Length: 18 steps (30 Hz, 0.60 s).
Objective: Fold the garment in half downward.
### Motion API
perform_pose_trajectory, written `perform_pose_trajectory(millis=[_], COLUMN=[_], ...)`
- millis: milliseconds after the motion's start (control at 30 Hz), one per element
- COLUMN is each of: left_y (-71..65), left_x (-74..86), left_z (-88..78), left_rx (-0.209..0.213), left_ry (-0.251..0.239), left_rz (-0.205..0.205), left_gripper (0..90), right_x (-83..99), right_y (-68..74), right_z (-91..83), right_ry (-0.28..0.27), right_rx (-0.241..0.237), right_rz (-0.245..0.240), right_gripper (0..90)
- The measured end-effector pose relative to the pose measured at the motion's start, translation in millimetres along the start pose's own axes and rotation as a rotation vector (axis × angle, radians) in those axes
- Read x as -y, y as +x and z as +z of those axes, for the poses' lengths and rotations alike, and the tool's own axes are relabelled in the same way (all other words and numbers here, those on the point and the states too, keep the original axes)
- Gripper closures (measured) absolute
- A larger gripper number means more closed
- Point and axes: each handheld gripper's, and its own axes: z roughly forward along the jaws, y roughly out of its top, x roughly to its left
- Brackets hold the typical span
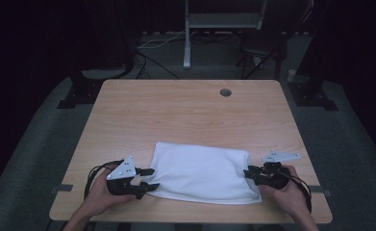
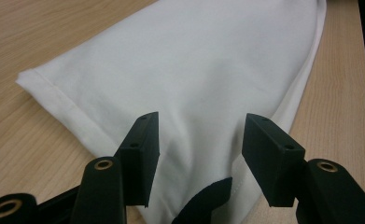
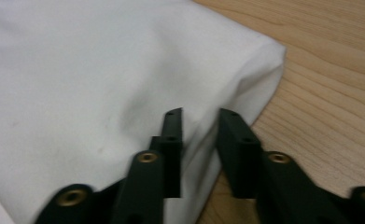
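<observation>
White folded cloth point(image 1: 202, 172) lies flat on the near half of the wooden bench point(image 1: 185, 110), and everything else is placed from it. The bench spreads bare wood beyond the cloth's far edge, with a small round grommet hole point(image 1: 225, 92) well beyond that edge, near the bench's far side. At the cloth's left end sits the left claw point(image 1: 147, 179), held by the person's left hand point(image 1: 99, 192); its jaws stand apart over the hemmed left edge. In the left gripper view the same cloth point(image 2: 194, 70) runs up between and beyond the left claw point(image 2: 201, 140), the pads clear of the fabric on both sides, so that claw is released. At the cloth's right end sits the right claw point(image 1: 249, 174), in the person's right hand point(image 1: 286, 190). In the right gripper view the right claw point(image 3: 199, 140) has its jaws drawn close with a raised fold of the cloth's edge point(image 3: 124, 70) pinched between them; it is clenched on the cloth. A grey three-cornered plate point(image 1: 281, 156) tops that claw, just off the cloth's right corner.
</observation>
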Motion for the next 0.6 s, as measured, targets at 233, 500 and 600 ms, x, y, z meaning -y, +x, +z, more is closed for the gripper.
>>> perform_pose_trajectory(millis=[233, 500, 600], left_y=[-1.2, -1.4, -2.0], left_x=[2.1, 3.4, 2.9], left_z=[3.5, 4.8, 5.4], left_rx=[0.010, 0.010, 0.012], left_ry=[0.013, 0.016, 0.017], left_rz=[-0.001, -0.004, -0.005], left_gripper=[46.3, 46.0, 45.1], right_x=[-7.7, -6.7, -4.6], right_y=[-5.0, -10.2, -11.2], right_z=[-9.4, -6.5, -2.7], right_ry=[-0.028, -0.003, 0.010], right_rx=[0.002, 0.075, 0.120], right_rz=[0.008, -0.023, -0.039], right_gripper=[85.7, 85.1, 83.2])
